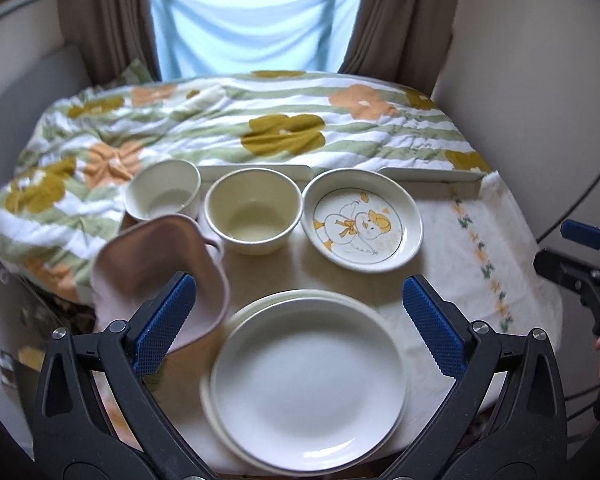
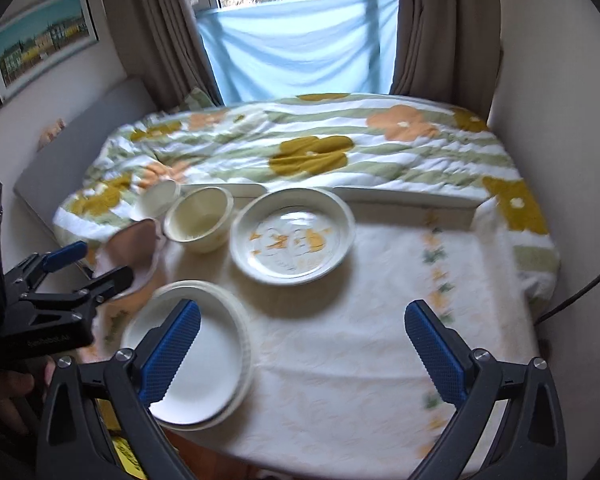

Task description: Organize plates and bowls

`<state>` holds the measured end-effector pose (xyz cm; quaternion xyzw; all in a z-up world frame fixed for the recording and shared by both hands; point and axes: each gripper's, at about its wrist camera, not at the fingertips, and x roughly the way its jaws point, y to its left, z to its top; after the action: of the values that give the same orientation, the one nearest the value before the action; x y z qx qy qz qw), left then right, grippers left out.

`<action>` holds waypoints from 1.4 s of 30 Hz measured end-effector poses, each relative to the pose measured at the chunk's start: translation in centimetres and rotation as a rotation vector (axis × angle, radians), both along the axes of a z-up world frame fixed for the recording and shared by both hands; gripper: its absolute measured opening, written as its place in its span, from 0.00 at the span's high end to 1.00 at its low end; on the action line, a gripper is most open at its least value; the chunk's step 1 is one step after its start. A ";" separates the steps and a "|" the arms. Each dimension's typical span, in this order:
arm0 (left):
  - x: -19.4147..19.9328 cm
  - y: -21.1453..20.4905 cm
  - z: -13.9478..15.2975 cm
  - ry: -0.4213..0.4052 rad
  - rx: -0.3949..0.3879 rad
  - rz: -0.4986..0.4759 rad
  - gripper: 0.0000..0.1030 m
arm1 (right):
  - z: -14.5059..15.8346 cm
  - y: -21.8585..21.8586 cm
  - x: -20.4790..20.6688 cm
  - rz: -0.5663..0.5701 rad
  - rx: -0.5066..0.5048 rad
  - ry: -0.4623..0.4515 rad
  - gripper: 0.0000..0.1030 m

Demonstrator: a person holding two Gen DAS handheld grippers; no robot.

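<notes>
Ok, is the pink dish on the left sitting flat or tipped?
Tipped. The pink dish leans up on the white bowl behind it, its hollow facing the camera and its near edge on the tablecloth.

The only lettering in view is a faint, light-coloured brand mark on the side of the black body of the left gripper (image 2: 80, 268), seen in the right wrist view; it is blurred and cannot be read with certainty. The shallow cream ceramic dish (image 1: 363, 225) carries a printed picture of a duck in yellow and orange with no legible words. No numbers, labels or signs are readable elsewhere.
</notes>
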<state>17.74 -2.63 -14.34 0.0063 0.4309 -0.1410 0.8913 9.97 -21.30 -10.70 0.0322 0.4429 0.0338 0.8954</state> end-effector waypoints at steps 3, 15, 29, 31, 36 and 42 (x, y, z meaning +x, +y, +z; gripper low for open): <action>1.6 -0.6 -0.8 0.057 -0.056 0.033 0.00 | 0.1 -2.0 2.9 0.034 0.006 0.015 0.01; 9.7 -4.8 -10.6 0.351 -0.175 0.285 0.49 | -9.6 -6.2 17.6 0.360 0.128 0.250 0.24; 12.7 -6.2 -15.5 0.430 -0.142 0.386 0.84 | -17.2 -5.1 23.6 0.545 0.272 0.367 0.87; 12.9 -6.3 -15.4 0.426 -0.134 0.386 0.84 | -17.3 -5.1 23.6 0.551 0.272 0.366 0.88; 12.5 -6.5 -15.2 0.416 -0.122 0.388 0.84 | -17.0 -5.0 23.5 0.588 0.251 0.350 0.87; 12.0 -6.6 -13.3 0.387 -0.112 0.366 0.84 | -16.1 -5.5 22.4 0.590 0.248 0.331 0.88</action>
<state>29.78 -9.27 -27.67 -0.1479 0.5787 0.0002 0.8020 32.42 -26.75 -26.79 0.0165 0.5645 0.3387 0.7526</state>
